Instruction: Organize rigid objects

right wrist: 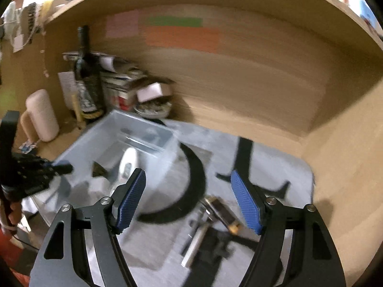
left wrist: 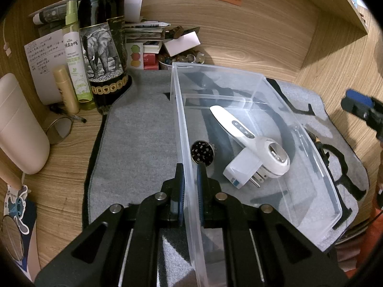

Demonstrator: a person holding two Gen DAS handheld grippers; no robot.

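A clear plastic bin [left wrist: 311, 148] sits on a grey felt mat [left wrist: 134, 143]. Inside lie a white handheld device [left wrist: 261, 143], a white plug adapter [left wrist: 241, 169] and a small round black object [left wrist: 202, 153]. My left gripper [left wrist: 190, 169] is shut on the bin's left wall, one finger on each side. My right gripper [right wrist: 189, 191] is open and empty above the mat, to the right of the bin [right wrist: 143, 138]; this view is blurred. A dark object with a gold end [right wrist: 222, 212] and a pale strip [right wrist: 196, 244] lie on the mat below it.
A dark wine bottle [left wrist: 103, 47], a green spray bottle [left wrist: 76, 57], a tan tube [left wrist: 65, 88] and a pale container [left wrist: 19, 124] stand left of the mat. Papers, boxes and a bowl [left wrist: 182, 58] crowd the back wall. Wooden walls enclose the desk.
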